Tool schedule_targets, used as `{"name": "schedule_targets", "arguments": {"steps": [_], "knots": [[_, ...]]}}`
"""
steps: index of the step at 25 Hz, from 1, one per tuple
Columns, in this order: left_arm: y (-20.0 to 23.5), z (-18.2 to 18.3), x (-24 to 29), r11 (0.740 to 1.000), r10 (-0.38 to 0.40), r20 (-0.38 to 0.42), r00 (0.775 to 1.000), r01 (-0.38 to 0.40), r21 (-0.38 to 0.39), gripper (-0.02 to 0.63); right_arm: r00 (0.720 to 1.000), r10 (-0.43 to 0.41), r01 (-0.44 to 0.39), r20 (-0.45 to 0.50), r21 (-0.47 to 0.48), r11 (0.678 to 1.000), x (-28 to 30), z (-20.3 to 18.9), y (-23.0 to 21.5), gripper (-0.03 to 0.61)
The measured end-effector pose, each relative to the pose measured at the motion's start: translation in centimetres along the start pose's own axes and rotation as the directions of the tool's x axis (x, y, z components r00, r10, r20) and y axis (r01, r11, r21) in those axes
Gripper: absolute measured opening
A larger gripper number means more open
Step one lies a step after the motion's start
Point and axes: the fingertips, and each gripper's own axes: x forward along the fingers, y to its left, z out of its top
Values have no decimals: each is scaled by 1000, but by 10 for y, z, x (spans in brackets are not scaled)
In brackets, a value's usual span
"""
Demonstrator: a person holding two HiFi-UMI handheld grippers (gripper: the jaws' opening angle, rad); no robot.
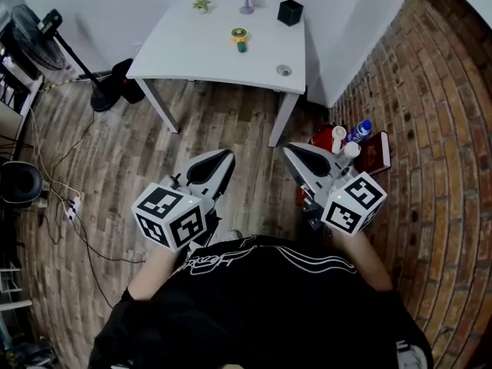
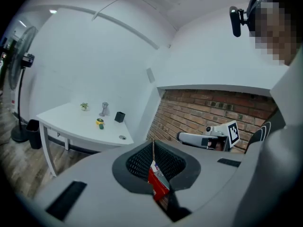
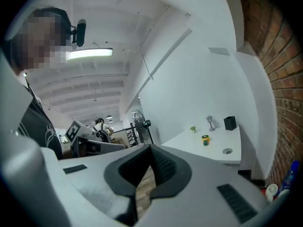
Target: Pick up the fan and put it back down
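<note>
The left tongs [image 1: 221, 158] are pressed together and empty, held well short of the surface [image 1: 192, 56], since no reach seems begun. The fan [image 1: 240, 38], apparently the small yellow-green one, sits mid-surface toward its far edge. The right tongs [image 1: 295, 154] are likewise closed and empty.

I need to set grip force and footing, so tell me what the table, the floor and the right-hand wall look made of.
Table: smooth matt white top and legs, no grain showing, likely painted or laminated board.
Floor: grey-brown planks with grain and seams; timber or wood-look vinyl, cannot tell.
Wall: rough red brick with pale mortar joints, unpainted.
</note>
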Motion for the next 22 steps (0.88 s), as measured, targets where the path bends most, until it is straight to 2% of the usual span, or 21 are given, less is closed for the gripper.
{"name": "schedule_targets", "arguments": {"steps": [2,3,11,17,19,22], "knots": [[8,-1,-4,1000,0,0,1000,0,-9,35,1000,-13,13,-1,-21,1000,7,-1,2,2],[13,-1,-7,1000,1,1,1000,-1,-14,35,1000,-24,24,-5,-27,999,12,-1,2,23],[54,6,-33,1000,12,17,1000,-12,-21,35,993,-109,105,-50,-82,991,53,-12,9,280],[80,4,-52,999,17,14,1000,-16,-29,35,991,-128,126,-34,-55,991,77,-21,18,377],[88,5,-55,1000,22,15,1000,-22,-23,35,991,-133,130,-36,-73,989,84,-25,20,417],[101,7,-58,999,40,22,999,-39,-25,35,990,-138,133,-40,-106,985,92,-25,19,441]]}}
